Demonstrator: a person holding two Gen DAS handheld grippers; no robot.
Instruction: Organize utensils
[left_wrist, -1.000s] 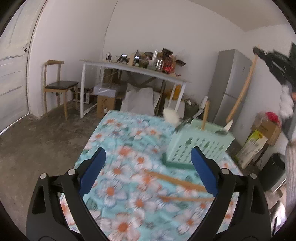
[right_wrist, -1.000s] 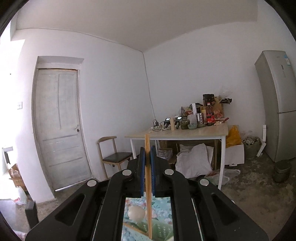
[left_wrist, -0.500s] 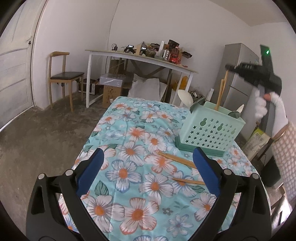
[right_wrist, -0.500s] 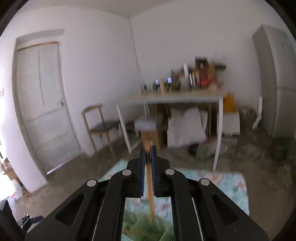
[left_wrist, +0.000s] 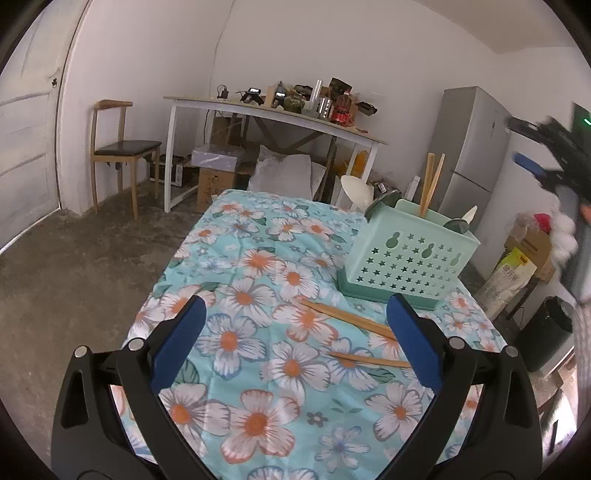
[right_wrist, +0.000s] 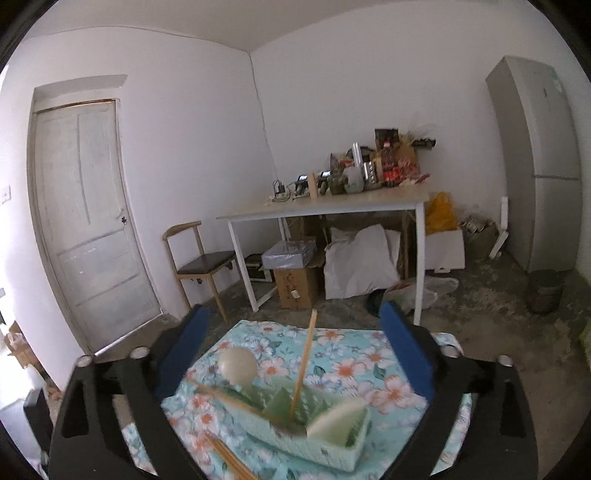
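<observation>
A mint-green utensil basket (left_wrist: 410, 266) stands on the floral tablecloth (left_wrist: 258, 280). Two wooden chopsticks (left_wrist: 430, 181) stand upright in it, with a white ladle (left_wrist: 354, 188) and spoons. Two more chopsticks (left_wrist: 347, 317) lie on the cloth in front of the basket. My left gripper (left_wrist: 295, 332) is open and empty, hovering over the near part of the table. My right gripper (right_wrist: 295, 347) is open and empty above the basket (right_wrist: 306, 432), just over a chopstick (right_wrist: 303, 369) standing in it. The right gripper also shows at the far right in the left wrist view (left_wrist: 554, 155).
A white work table (left_wrist: 273, 114) with clutter, a wooden chair (left_wrist: 122, 147), boxes and a grey fridge (left_wrist: 469, 155) stand behind. A black bin (left_wrist: 546, 332) and bags sit right of the table. A door (right_wrist: 88, 221) is on the left.
My right gripper opened and let go of the chopstick, which now stands in the basket beside the other one. The left gripper tilted down slightly toward the table.
</observation>
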